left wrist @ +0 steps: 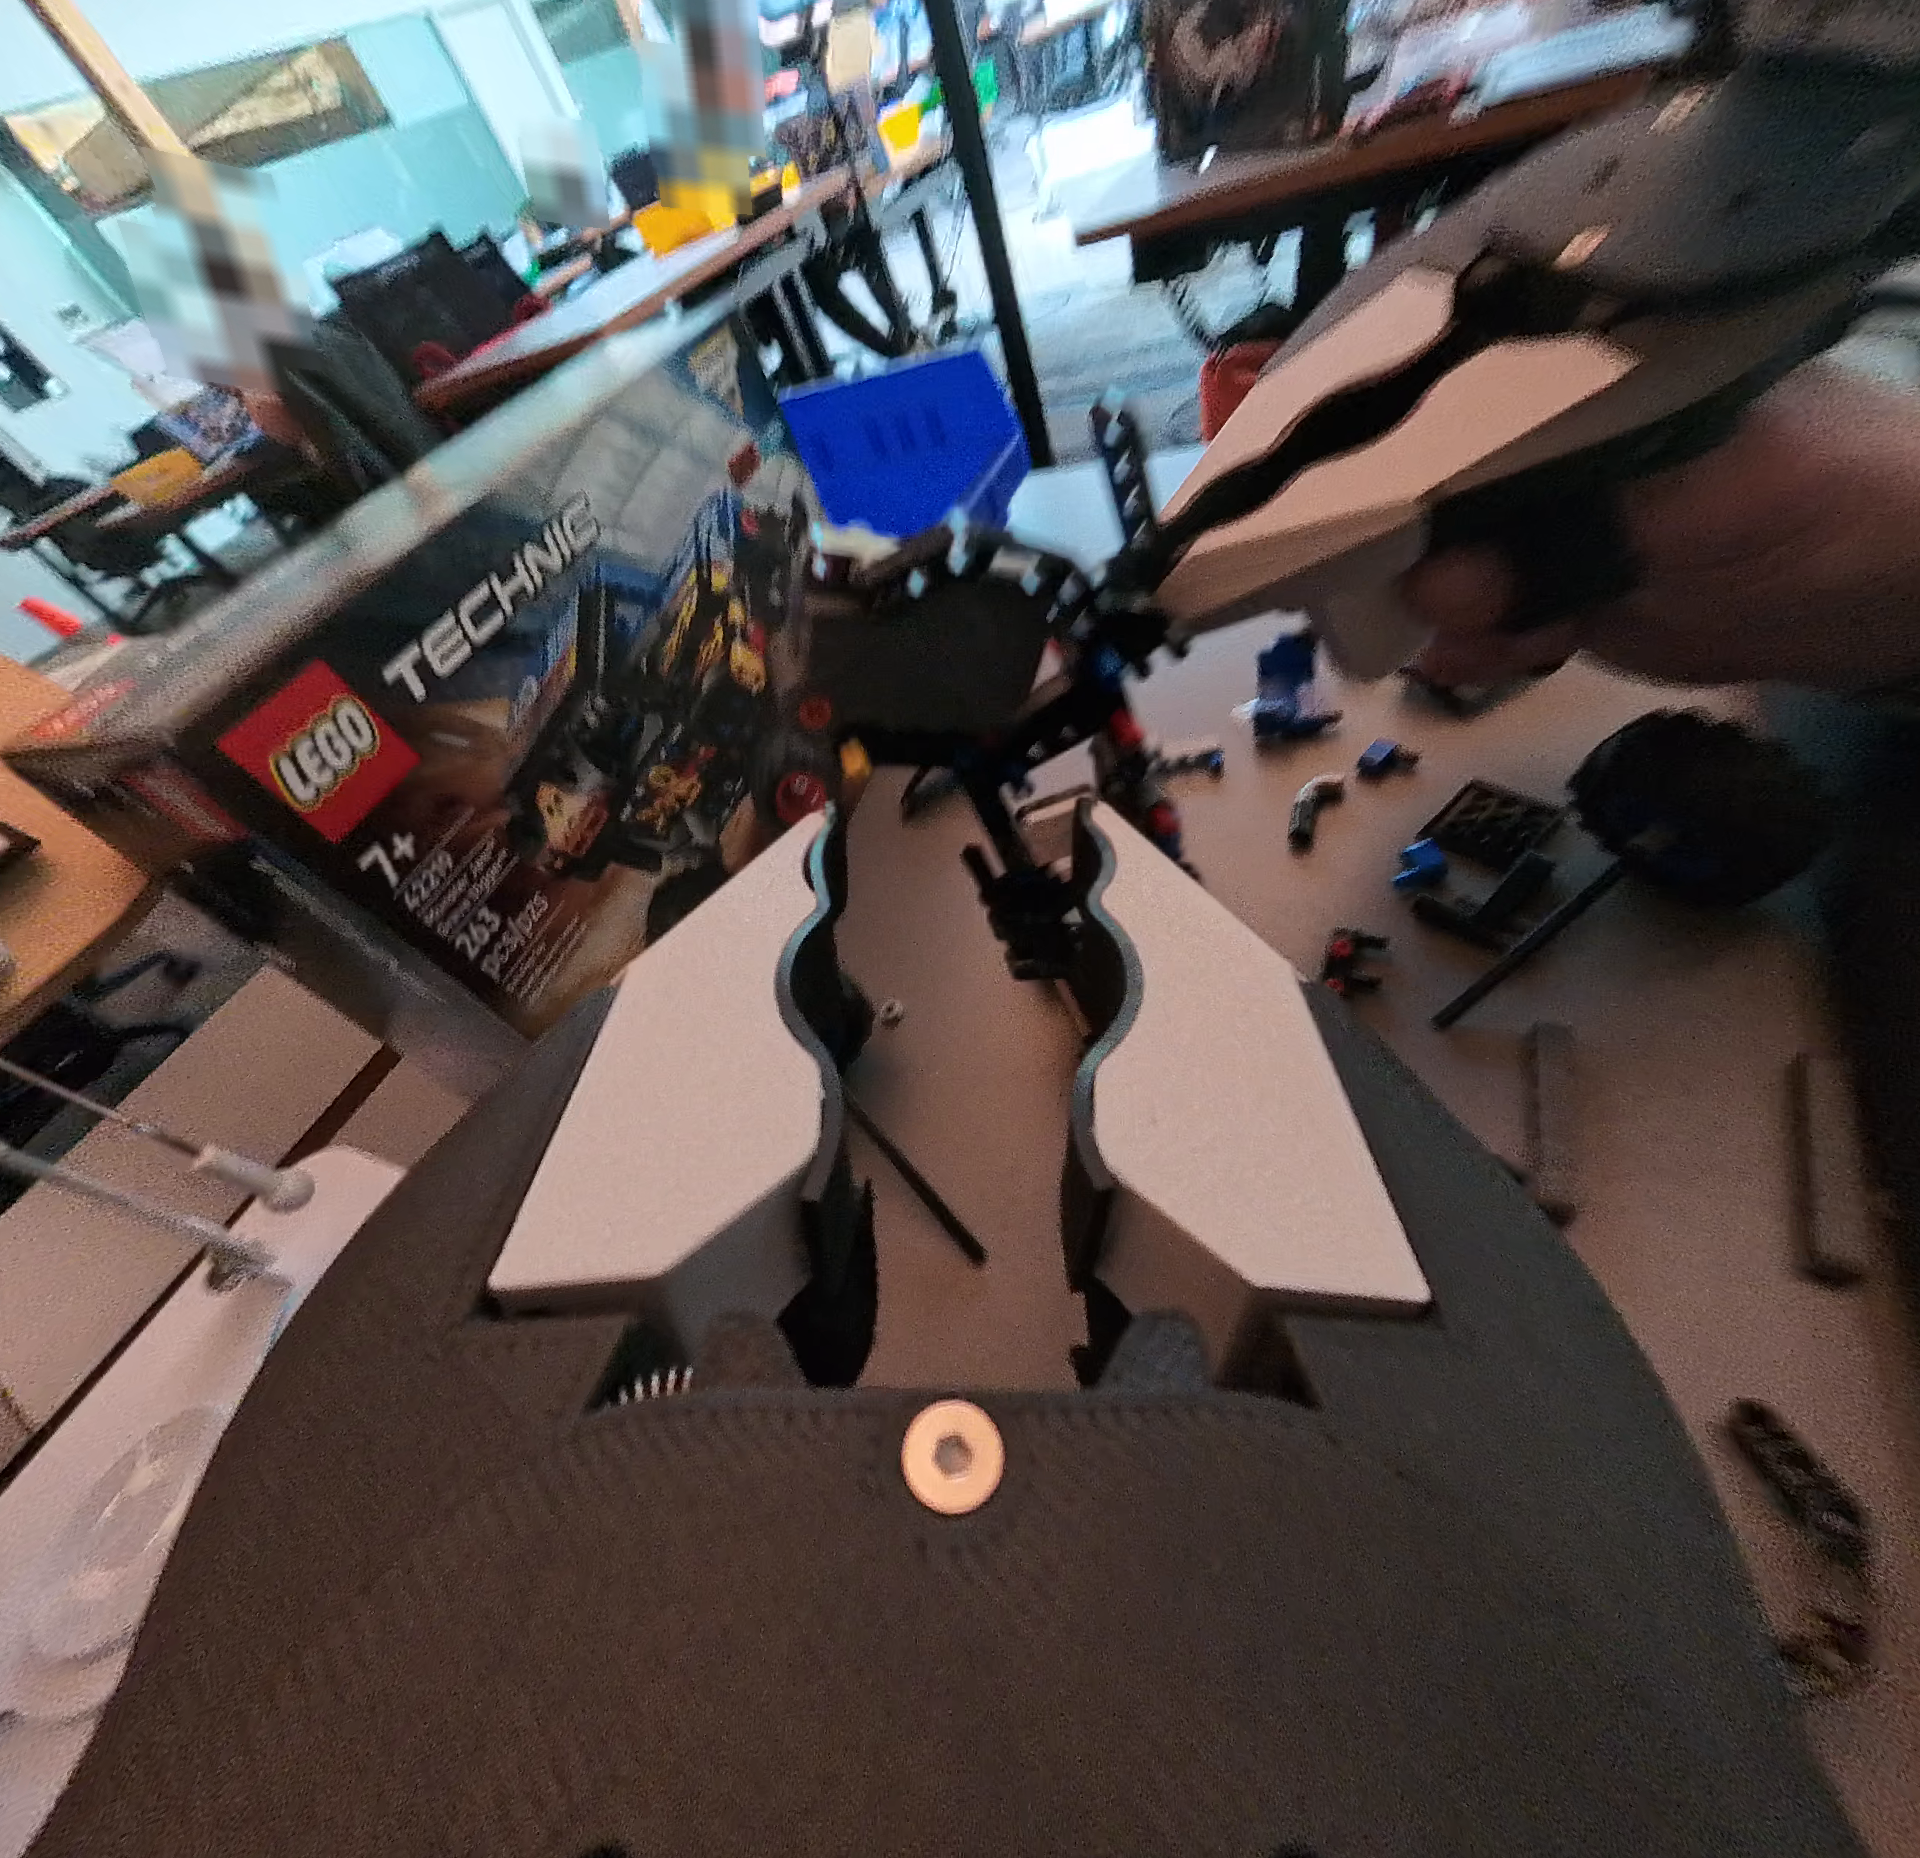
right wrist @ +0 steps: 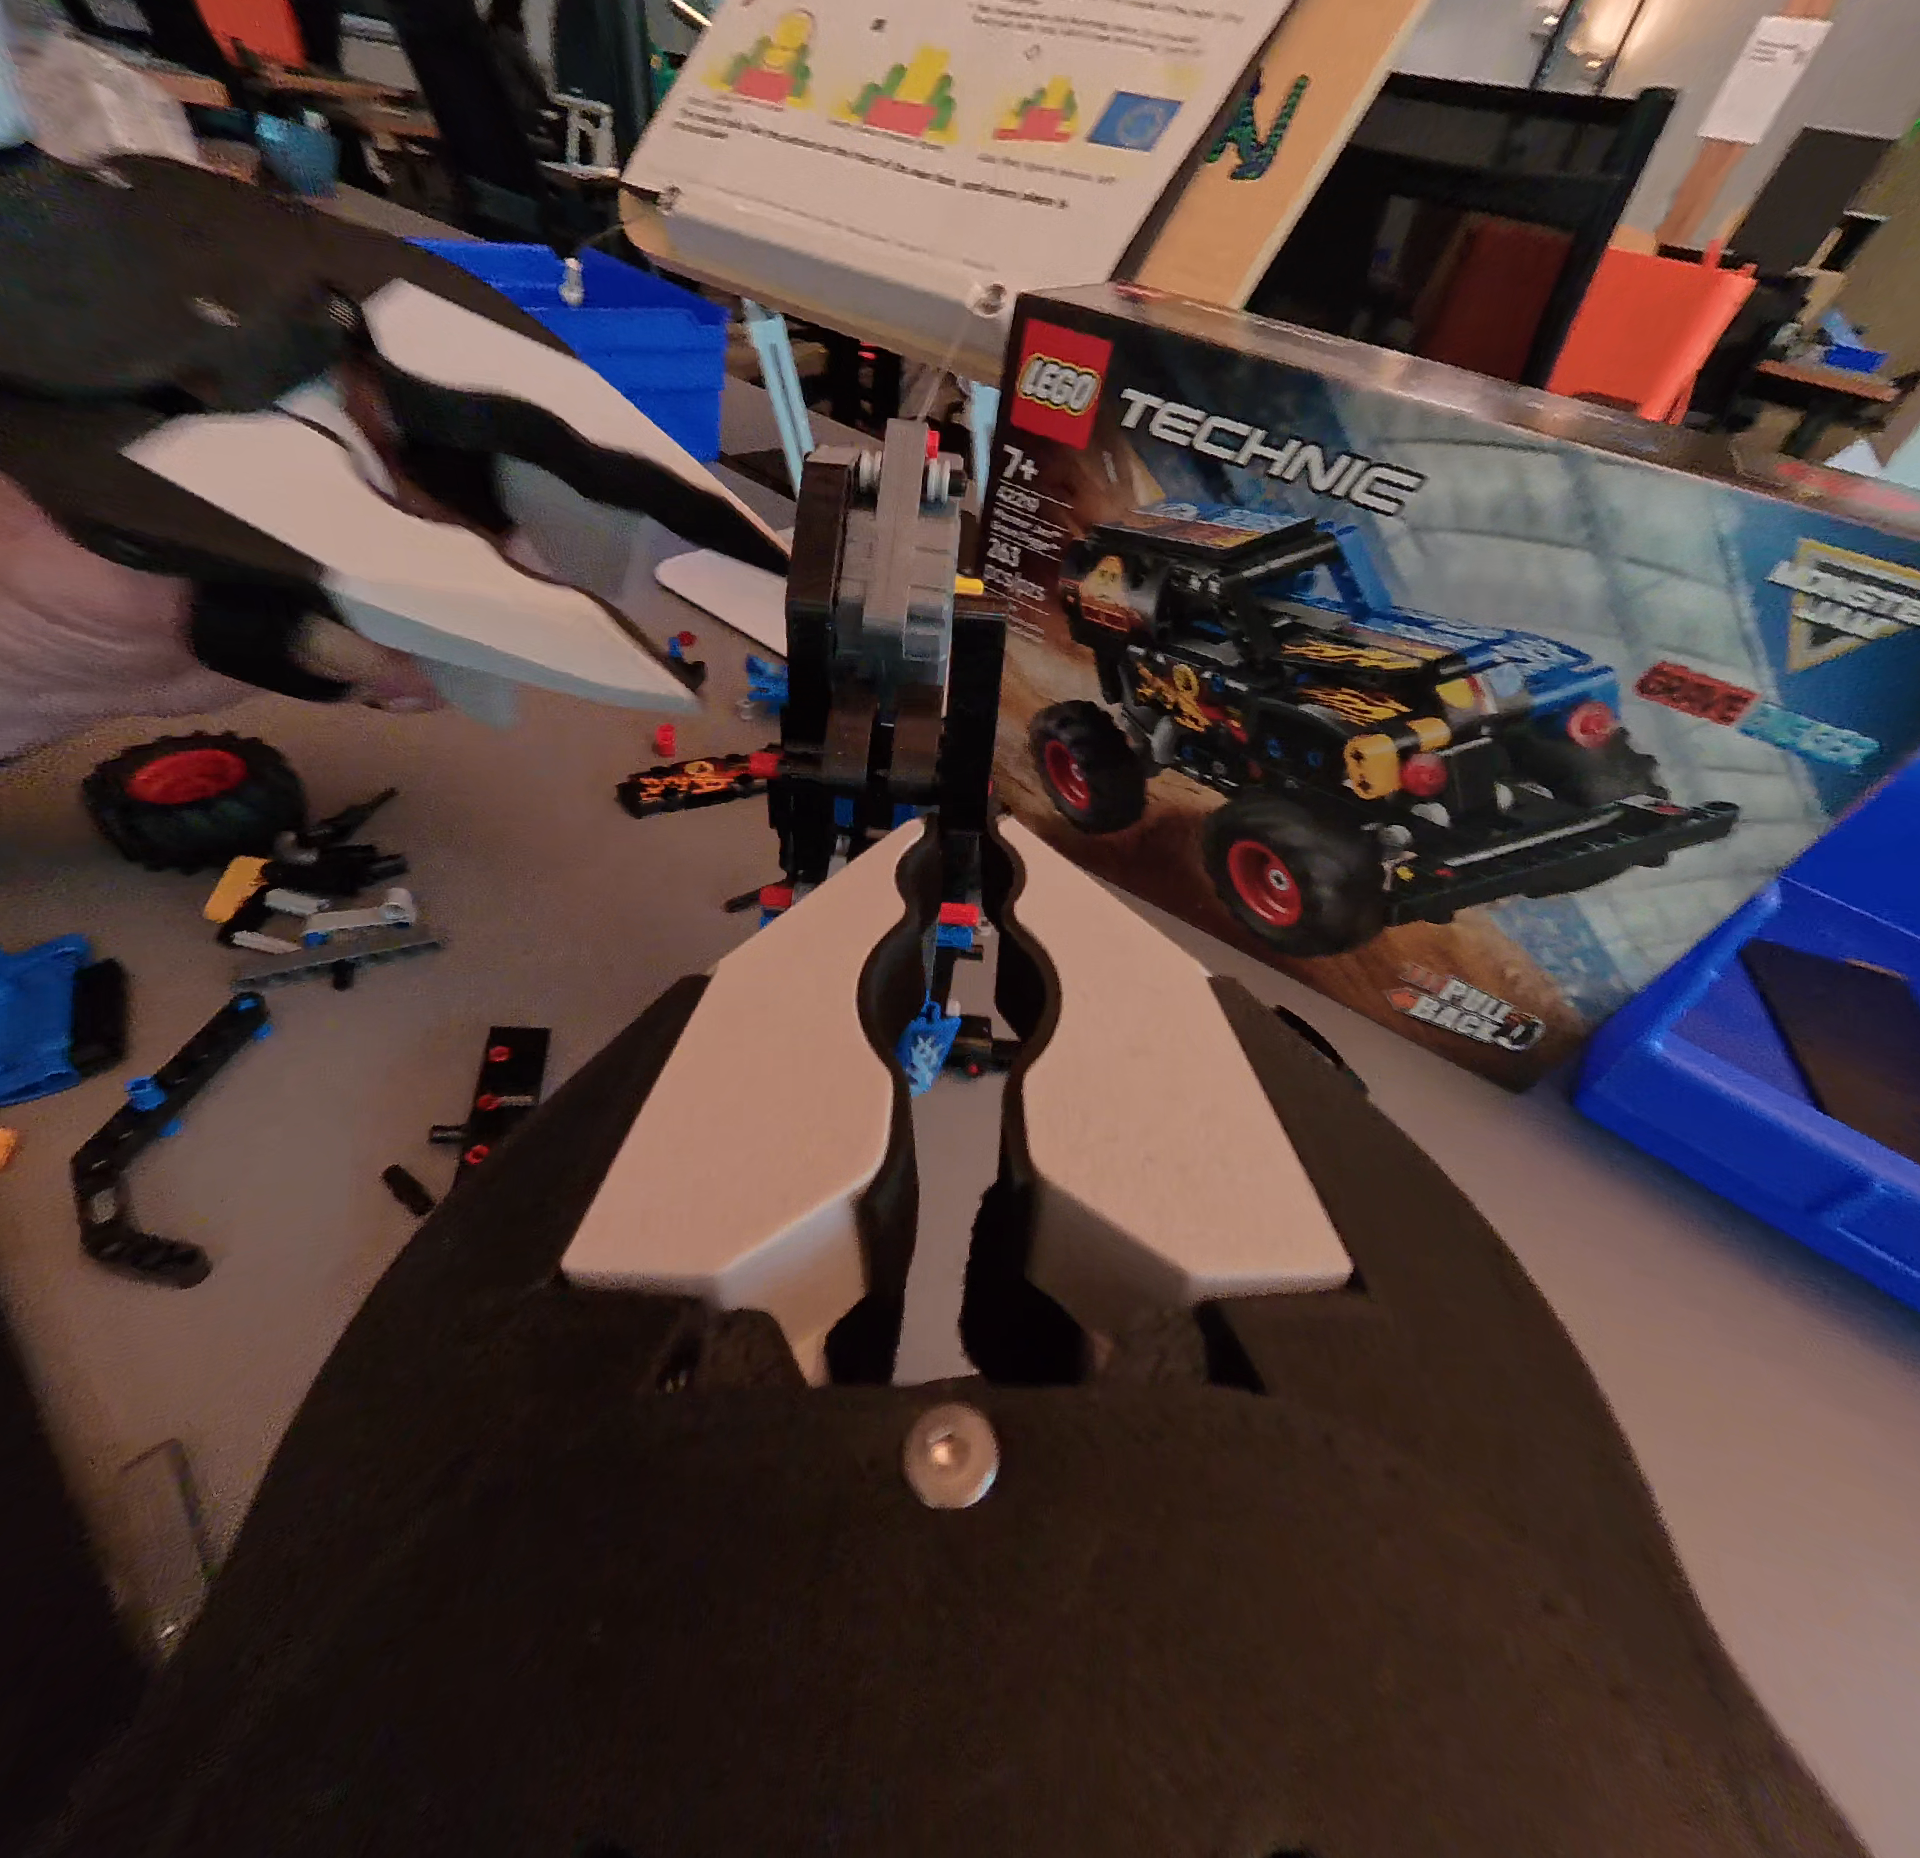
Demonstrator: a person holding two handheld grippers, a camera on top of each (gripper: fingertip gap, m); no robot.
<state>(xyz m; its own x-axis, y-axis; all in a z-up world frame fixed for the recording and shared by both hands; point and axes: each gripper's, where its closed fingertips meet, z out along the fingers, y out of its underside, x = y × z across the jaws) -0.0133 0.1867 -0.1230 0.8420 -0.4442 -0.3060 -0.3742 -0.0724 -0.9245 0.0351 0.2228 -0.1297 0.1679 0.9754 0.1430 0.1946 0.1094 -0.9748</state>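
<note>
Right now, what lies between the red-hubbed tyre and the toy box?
In the right wrist view, the half-built model, held by the right gripper, stands between tyre and box.

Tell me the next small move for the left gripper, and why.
Probably ease the left gripper forward onto the model: its jaws stand open just short of it, and only the right gripper clamps the model.

The pale grey surface [right wrist: 582, 873] carries a printed cardboard toy box [right wrist: 1455, 665] and a blue plastic bin [right wrist: 1714, 1133]. Loose black and blue plastic bricks [right wrist: 156, 1112] and a black rubber wheel with a red hub [right wrist: 192, 795] lie scattered on it.
</note>
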